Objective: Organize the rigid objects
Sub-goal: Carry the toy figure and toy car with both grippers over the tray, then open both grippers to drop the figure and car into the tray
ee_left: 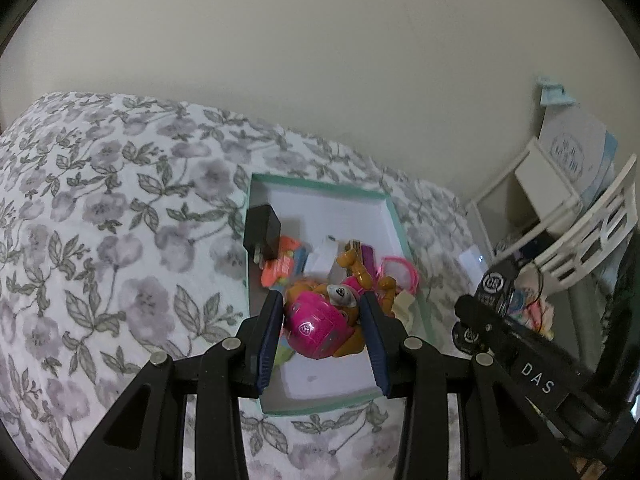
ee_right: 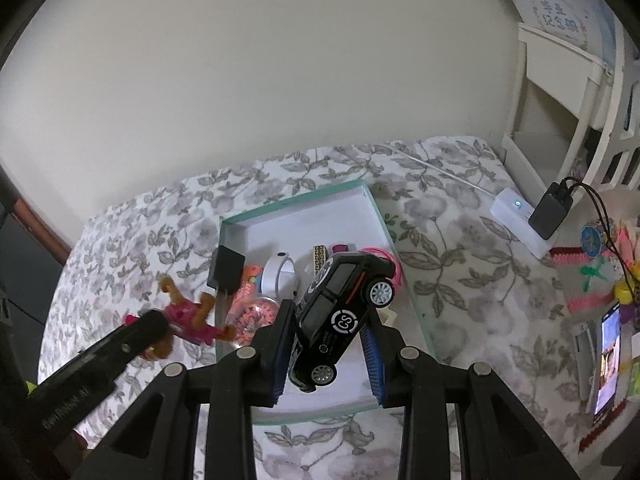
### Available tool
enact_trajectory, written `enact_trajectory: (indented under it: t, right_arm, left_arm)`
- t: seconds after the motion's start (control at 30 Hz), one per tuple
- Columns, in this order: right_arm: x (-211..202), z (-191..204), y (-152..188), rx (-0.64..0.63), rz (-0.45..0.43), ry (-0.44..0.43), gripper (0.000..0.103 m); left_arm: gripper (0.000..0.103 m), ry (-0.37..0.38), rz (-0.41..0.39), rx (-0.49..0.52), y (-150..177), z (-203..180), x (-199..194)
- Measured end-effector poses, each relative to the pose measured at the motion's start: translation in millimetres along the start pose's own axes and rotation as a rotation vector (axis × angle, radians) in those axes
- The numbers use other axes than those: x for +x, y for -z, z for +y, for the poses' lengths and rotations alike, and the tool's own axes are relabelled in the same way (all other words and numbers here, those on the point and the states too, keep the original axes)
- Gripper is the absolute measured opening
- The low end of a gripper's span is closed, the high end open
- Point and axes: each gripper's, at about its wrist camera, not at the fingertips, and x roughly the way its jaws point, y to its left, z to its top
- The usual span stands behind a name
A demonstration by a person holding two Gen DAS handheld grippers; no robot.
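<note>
Surface: floral cloth (ee_left: pixel 120 240) in grey and white covers what everything rests on, with a plain cream wall behind.
Box: shallow white tray with a teal rim (ee_left: pixel 318 182), lying flat on the cloth, partly filled with small items.
Left hand-held gripper (ee_left: pixel 322 334): clamped on a pink and brown toy dog figure (ee_left: pixel 316 330), blue pads pressed to its two sides; the figure is held above the near half of the box. In the right wrist view the same figure (ee_right: pixel 188 314) shows blurred at the box's left edge.
Right hand-held gripper (ee_right: pixel 329 350): clamped on a black toy car (ee_right: pixel 340 312) marked with a white "CS" roundel; the car is tilted nose-down, wheels facing right, above the box's near right part.
Black charger (ee_left: pixel 262 236): stands against the box's left wall, prongs pointing down.
Orange item (ee_left: pixel 280 264): lies just beside the charger, inside the box.
White tape roll (ee_right: pixel 280 272): inside the box, near its middle, standing on edge.
Pink ring (ee_left: pixel 400 272): at the box's right wall.
Power strip (ee_right: pixel 516 220): white, on the cloth right of the box, well apart from it, with a black adapter (ee_right: pixel 552 210) plugged in and a small light lit.
Phone (ee_right: pixel 606 356): at the far right edge, screen on.
White shelf unit (ee_left: pixel 552 196): stands beyond the cloth's right end.
</note>
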Motion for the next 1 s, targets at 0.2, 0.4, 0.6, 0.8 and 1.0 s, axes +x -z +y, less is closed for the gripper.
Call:
enact_trajectory:
  t: [0.2,0.4,0.6,0.8,1.0]
  right_arm:
    - [17,-1,7,-0.006,0.051,0.005,0.034]
    - [48,-9,20,0.004,0.144,0.012,0.034]
    - [87,-13,40,-0.011,0.264,0.047,0.035]
    - [101,-15,51,-0.018,0.312,0.059,0.035]
    - [100,-12,50,-0.037,0.308,0.075,0.035]
  left_arm:
    - [0.041,-0.027,0.059,0.037,11,-10,22]
    - [0.041,-0.054,0.133,0.056,23,-11,46]
    - [0.041,-0.102,0.210,0.081,37,-11,71]
    - [0.041,-0.124,0.245,0.080,42,-7,81]
    - [0.046,-0.113,0.254,0.067,40,-6,77]
